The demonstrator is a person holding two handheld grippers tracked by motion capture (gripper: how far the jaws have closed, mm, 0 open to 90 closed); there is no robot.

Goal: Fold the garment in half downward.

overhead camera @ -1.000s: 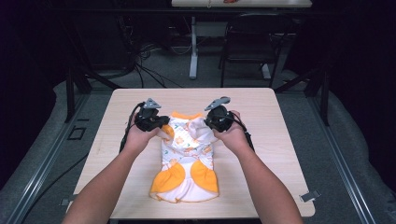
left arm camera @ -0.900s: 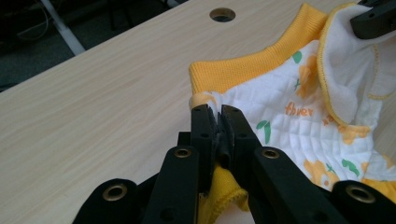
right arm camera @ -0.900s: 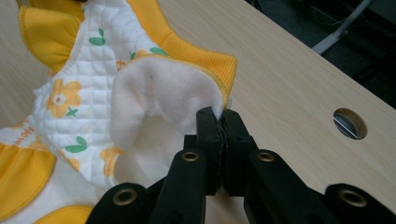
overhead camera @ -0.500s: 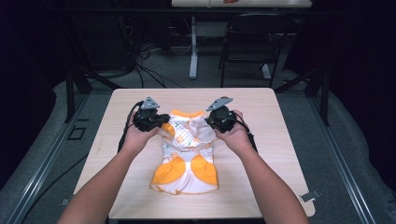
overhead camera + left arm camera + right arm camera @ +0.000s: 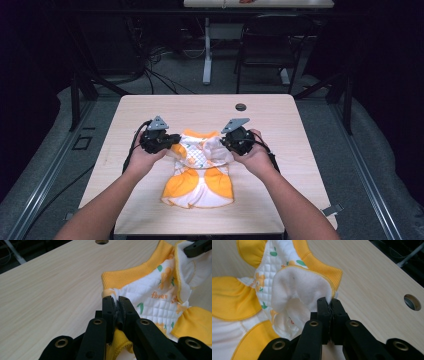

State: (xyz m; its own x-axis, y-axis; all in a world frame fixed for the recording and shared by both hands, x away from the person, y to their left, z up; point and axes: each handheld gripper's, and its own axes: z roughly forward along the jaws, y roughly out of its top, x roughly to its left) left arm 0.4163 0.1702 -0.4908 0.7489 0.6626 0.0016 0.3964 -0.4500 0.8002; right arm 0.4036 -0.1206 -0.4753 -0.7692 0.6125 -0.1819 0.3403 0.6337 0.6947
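Two grippers, both clamped on the baby garment (image 5: pixel 200 170): left gripper (image 5: pixel 117 305) pinches the edge below the yellow ribbed band, right gripper (image 5: pixel 329 305) pinches the flipped-out white lining. Garment lies mid-table, near edge toward the person. Risk: both bites are shallow, so uneven pulling could slip the cloth from a jaw; the loose lower half could bunch while dragging. Surface is a pale wood table (image 5: pixel 280 115) with a cable hole (image 5: pixel 241 107); dark room, chair (image 5: pixel 270 45) behind.

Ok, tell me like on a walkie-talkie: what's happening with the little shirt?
Left gripper shut on shirt, right gripper shut on its other side. Shirt partly flat on table. Nothing in the way.
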